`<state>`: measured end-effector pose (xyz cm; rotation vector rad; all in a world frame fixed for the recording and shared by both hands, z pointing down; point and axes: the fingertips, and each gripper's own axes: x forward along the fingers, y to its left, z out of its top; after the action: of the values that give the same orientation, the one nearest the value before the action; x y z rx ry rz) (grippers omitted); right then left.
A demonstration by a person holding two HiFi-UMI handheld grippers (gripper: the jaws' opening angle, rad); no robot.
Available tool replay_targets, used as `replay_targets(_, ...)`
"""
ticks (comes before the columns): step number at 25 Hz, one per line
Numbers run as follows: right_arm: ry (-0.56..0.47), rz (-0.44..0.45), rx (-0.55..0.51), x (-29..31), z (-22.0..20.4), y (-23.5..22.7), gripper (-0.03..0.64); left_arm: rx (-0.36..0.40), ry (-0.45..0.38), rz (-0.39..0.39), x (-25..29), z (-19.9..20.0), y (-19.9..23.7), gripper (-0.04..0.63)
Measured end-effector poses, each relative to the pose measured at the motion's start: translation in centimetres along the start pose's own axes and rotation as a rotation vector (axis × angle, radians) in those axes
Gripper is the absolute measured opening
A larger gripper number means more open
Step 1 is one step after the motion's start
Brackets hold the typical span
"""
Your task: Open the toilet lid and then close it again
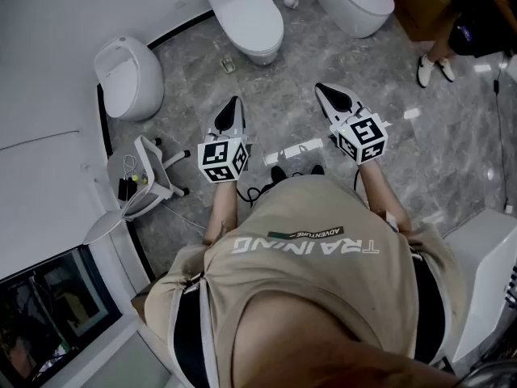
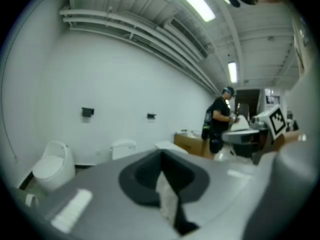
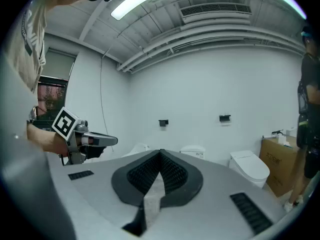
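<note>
The jaws of the left gripper (image 1: 233,103) are pressed together with nothing between them, as the left gripper view shows. The right gripper (image 1: 326,90) is the same in its own view: jaws shut, empty. Both are held out in front of the person's waist, side by side and apart from each other, pointing slightly downward over the grey marble floor (image 1: 283,111).

The most likely target is the white toilet (image 1: 262,52) straight ahead, against the wall, well apart from both grippers. Its lid (image 1: 241,10) lies down flat. An egg-shaped toilet (image 1: 128,78) stands to the left and a third toilet (image 1: 353,2) to the right; which of the 3 is meant cannot be told for certain. A second person (image 1: 477,23) stands at the far right beside a cardboard box (image 1: 416,6).

By my reading the task is at its start: step 1, the approach, with the opening not yet begun. The next move calls for stepping forward until the lid is in reach, then bringing 1 gripper low to the lid's front edge, either parting its jaws to pinch the rim or hooking closed tips under it to lift.
</note>
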<state>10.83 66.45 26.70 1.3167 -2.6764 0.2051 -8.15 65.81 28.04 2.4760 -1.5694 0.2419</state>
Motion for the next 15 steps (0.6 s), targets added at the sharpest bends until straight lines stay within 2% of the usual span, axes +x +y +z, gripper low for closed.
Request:
replay_targets(6,-0.006,-0.005,0.006,1.6,0.9,0.5,0.009,0.008,0.006,-0.008,-0.1,0.8,1.5,0.003)
replay_targets(15,-0.009,-0.055,0.028,5.1,0.2,1.4,0.009,0.025,0.019,-0.077,1.4,0.3,4.2,0.003)
